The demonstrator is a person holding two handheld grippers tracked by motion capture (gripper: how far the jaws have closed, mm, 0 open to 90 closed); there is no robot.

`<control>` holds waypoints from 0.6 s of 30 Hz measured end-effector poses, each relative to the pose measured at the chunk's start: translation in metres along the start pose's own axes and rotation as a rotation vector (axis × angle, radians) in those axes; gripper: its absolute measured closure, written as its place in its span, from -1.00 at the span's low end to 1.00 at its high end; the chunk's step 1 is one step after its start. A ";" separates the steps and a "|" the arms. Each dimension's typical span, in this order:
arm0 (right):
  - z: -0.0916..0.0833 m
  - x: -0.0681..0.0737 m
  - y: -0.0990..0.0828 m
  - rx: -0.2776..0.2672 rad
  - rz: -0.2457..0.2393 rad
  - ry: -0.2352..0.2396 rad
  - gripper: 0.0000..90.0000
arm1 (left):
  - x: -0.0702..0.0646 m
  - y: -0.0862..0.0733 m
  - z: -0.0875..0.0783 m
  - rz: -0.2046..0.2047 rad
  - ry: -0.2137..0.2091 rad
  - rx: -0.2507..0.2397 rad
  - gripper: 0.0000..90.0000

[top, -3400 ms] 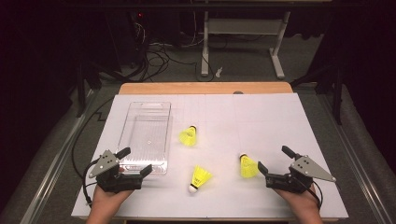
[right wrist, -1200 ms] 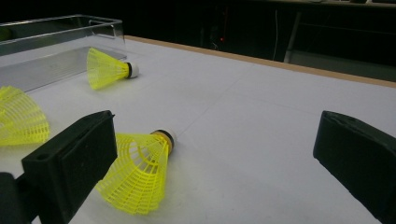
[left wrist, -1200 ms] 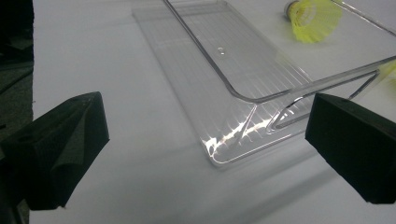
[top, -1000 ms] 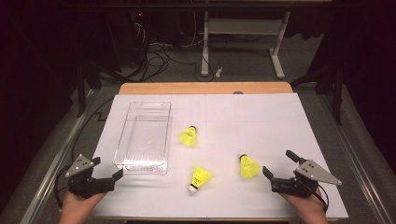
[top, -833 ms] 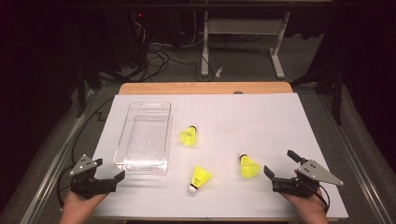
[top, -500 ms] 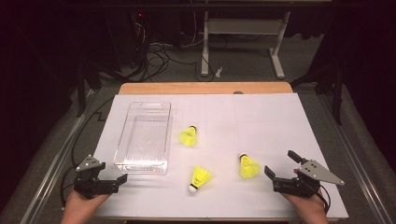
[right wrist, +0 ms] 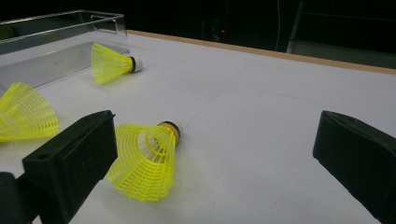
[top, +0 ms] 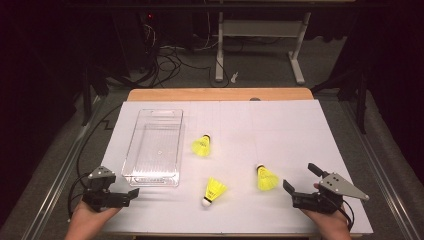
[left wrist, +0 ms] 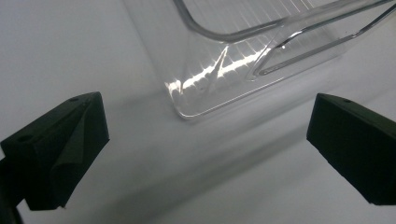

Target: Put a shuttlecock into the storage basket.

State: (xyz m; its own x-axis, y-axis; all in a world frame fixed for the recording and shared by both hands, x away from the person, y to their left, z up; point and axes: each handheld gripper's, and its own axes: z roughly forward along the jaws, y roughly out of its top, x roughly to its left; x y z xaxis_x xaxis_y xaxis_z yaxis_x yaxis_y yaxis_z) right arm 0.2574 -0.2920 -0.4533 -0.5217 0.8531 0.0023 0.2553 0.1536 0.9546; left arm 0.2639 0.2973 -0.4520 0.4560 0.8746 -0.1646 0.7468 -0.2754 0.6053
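Observation:
Three yellow shuttlecocks lie on the white table cover: one (top: 201, 145) beside the clear box, one (top: 214, 190) near the front middle, one (top: 266, 178) to its right. My right gripper (top: 300, 176) is open just right of that last one; in the right gripper view (right wrist: 217, 140) this shuttlecock (right wrist: 144, 161) lies on its side ahead, close to the left jaw, cork pointing away. My left gripper (top: 131, 195) is open at the front left, and in the left gripper view (left wrist: 208, 126) it faces the near corner of the clear plastic box (left wrist: 224, 70). Both grippers hold nothing.
The clear box (top: 150, 181) is empty and stands lengthwise on the table's left half. The table's wooden far edge (top: 220, 94) shows beyond the cover. Cables and a desk frame (top: 260, 30) are on the dark floor behind.
Since 3.4 s ago my left gripper drew back from the box's near end to the front left, then crept slightly right. My right gripper slid a little nearer and right. The shuttlecocks stayed put.

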 end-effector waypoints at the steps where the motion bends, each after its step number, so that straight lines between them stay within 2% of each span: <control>1: 0.000 0.001 0.000 -0.004 -0.006 0.005 -0.99 | -0.001 0.002 0.000 -0.004 0.002 0.021 -1.00; 2: 0.000 0.001 0.000 -0.004 -0.006 0.005 -0.99 | -0.001 0.002 0.000 -0.007 0.000 0.033 -1.00; 3: 0.000 0.002 0.001 -0.005 -0.007 0.007 -0.99 | 0.001 0.003 0.001 -0.031 -0.024 0.055 -1.00; 9: 0.000 0.002 0.000 -0.007 -0.008 0.008 -0.99 | 0.006 -0.001 0.003 -0.070 -0.045 0.109 -0.99; 14: -0.001 0.001 0.001 -0.008 -0.006 0.007 -0.99 | 0.006 0.000 0.001 -0.076 -0.052 0.151 -0.99; 16: 0.000 0.002 0.001 -0.008 -0.008 0.008 -0.99 | 0.006 0.002 0.000 -0.066 -0.057 0.172 -0.99; 18: 0.000 0.002 0.001 -0.005 -0.009 0.012 -0.99 | 0.007 0.005 0.000 -0.050 -0.069 0.220 -0.99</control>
State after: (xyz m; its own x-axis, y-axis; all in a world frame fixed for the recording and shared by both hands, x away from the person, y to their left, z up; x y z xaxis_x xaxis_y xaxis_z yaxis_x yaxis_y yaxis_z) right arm 0.2565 -0.2899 -0.4527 -0.5334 0.8459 -0.0025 0.2466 0.1584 0.9561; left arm 0.2711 0.3024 -0.4497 0.4423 0.8621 -0.2474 0.8532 -0.3194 0.4123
